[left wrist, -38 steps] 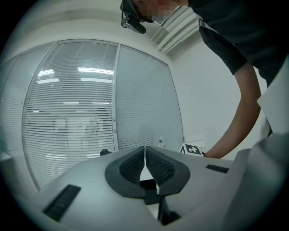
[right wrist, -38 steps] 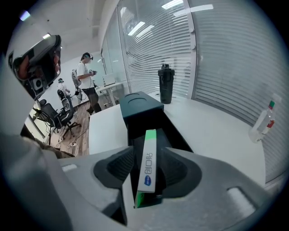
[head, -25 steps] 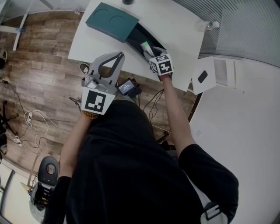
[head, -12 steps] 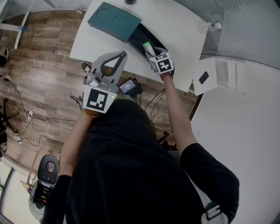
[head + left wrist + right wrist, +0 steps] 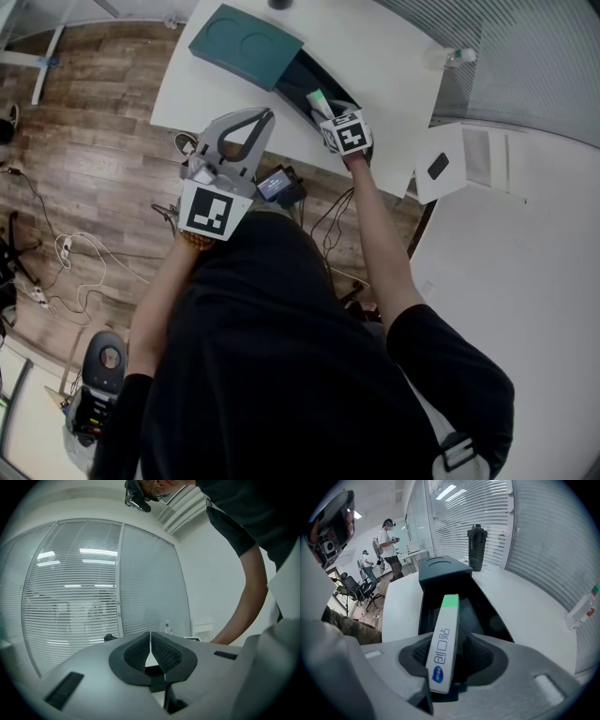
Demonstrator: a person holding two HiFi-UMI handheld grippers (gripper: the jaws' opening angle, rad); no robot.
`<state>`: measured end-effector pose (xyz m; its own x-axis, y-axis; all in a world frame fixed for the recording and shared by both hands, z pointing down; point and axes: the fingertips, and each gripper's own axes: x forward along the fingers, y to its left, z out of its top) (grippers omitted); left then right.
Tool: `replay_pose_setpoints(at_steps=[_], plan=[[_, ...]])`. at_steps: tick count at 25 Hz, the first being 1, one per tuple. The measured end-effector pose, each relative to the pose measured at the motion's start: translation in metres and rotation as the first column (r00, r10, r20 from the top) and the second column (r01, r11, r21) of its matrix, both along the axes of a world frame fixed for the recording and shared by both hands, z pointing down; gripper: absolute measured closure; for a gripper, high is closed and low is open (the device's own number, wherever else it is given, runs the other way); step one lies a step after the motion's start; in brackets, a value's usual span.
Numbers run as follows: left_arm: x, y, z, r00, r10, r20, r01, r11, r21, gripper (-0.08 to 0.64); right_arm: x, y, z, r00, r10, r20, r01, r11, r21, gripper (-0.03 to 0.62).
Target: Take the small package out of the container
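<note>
**Package between your right fingers, not clamped**

Your right gripper (image 5: 451, 660) points steeply down at the open near end of the container (image 5: 246, 44), a dark teal box on the white counter (image 5: 380, 52). The package (image 5: 444, 641) is a slim white box with a green end. It stands on edge between the fingers, above the container's open part, with the green end toward the lid over the far part. Its lower end is hidden behind the gripper body.

The fingers have just been closing but stand wide. In the right gripper view the package leans on the left-hand pad, and a dark gap shows between it and the other pad.

Your left gripper (image 5: 265, 114) is held about level by the counter's near edge, apart from the container. Its fingers meet at the tips with nothing between them.

A dark bottle (image 5: 476, 547) stands on the counter beyond the container.
</note>
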<state>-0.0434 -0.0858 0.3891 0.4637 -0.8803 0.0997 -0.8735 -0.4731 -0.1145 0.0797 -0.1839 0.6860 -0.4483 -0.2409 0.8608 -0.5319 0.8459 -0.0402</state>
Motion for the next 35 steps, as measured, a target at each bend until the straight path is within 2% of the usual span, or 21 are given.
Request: replay_pose_setpoints(at_steps=[4,8,23,35], plan=[[-0.0038,-0.0004,0.0022,1.000,-0.001,0.007,0.001,1.000,-0.010,0.549,-0.0060,0.0037,0.0029,1.000,-0.017,-0.003,0.017,1.000,-0.007,0.488],[-0.0038,-0.0015,0.0054,1.000,-0.014,-0.015,0.014,0.999,-0.029,0.549,-0.0043,0.0028,0.0033,1.000,-0.013,-0.002,0.013,1.000,-0.007,0.492],[-0.0063,0.0018,0.0055,1.000,-0.013,-0.006,0.013,1.000,-0.015,0.549,-0.0072,0.0034,0.0033,1.000,-0.011,-0.015,0.011,1.000,0.022,0.502],[-0.0004,0.0062,0.0033,1.000,-0.003,-0.004,0.003,1.000,-0.014,0.549,-0.0029,0.0020,-0.0056,0.999,0.038,-0.002,-0.038,0.997,0.060,0.502]])
